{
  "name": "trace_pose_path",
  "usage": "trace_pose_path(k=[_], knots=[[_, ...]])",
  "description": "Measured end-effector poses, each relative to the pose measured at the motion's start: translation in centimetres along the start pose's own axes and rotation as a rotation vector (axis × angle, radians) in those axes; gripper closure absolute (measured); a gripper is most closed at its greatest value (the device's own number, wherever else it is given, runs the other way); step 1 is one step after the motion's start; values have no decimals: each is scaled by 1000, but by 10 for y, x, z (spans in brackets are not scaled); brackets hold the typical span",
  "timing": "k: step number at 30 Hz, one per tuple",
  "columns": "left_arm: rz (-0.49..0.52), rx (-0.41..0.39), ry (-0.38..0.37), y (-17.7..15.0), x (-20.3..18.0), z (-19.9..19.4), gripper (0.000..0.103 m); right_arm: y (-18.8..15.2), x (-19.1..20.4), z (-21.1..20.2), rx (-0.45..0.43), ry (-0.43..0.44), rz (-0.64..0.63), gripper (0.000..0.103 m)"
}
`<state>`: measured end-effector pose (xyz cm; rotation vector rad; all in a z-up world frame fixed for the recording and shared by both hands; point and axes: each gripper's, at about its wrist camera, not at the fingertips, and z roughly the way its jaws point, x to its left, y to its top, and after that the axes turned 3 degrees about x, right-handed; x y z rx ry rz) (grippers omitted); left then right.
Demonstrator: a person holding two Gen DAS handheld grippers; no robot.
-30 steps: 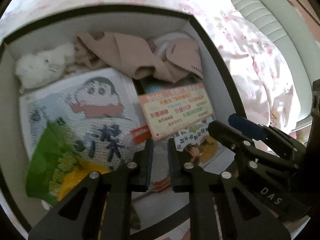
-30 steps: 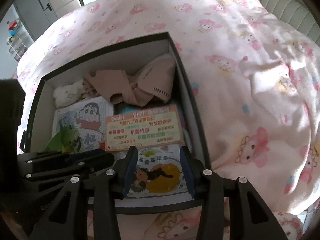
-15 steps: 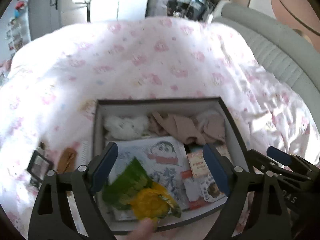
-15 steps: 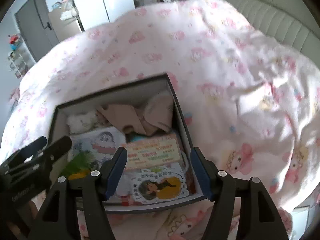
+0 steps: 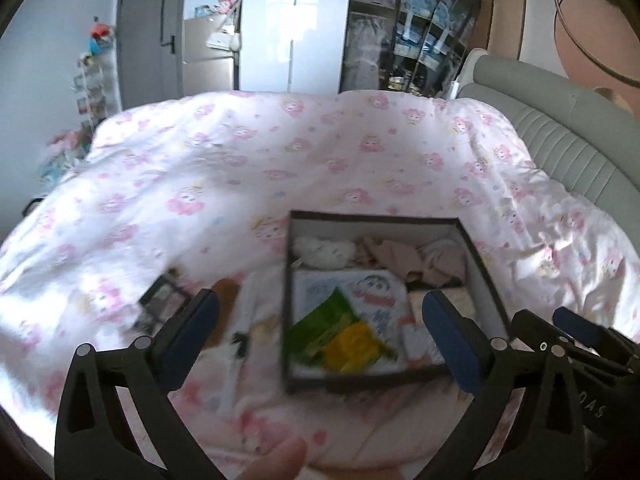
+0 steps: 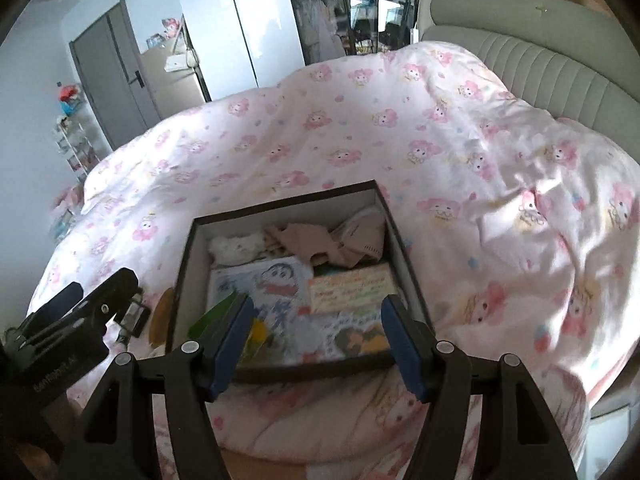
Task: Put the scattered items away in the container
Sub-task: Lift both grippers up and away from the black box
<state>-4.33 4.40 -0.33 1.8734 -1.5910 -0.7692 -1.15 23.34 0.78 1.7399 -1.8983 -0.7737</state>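
Pink duvet (image 6: 400, 128) fills the bed, and the dark box (image 6: 404, 248) sits on it, open-topped. Inside: a cartoon sheet (image 6: 268, 280) flat in the middle, beige cloth (image 6: 316, 240) bunched along the far wall, a white fluffy toy (image 5: 324, 250) in the far left corner, an orange card (image 6: 352, 286) at the right, a green-yellow packet (image 5: 340, 332) near the front left. Left of the box, a brown comb (image 5: 224, 300) and a dark frame (image 5: 160, 304) lie on the duvet, blurred. Left gripper (image 5: 324, 330) hangs above, released, jaws spread wide, nothing between them. Right gripper (image 6: 320, 338) also released and empty.
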Motion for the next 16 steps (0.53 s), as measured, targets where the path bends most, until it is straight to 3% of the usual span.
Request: trace_pose_path(k=[2,4,10,16], knots=[[-37,-5,38,-12,8,-10,1,-12,8,-3,1,-20,-48,34],[-65,-2,30,-25,14,-18,1,-26,15,-5,11,-51,-99,34],[-61,34,25,-60,18,-29,1,-57,13,-21,-12,-5,-91,34],[-43,43,14,-70,12,-35,1,-69,12,-21,15,18,-100,34]])
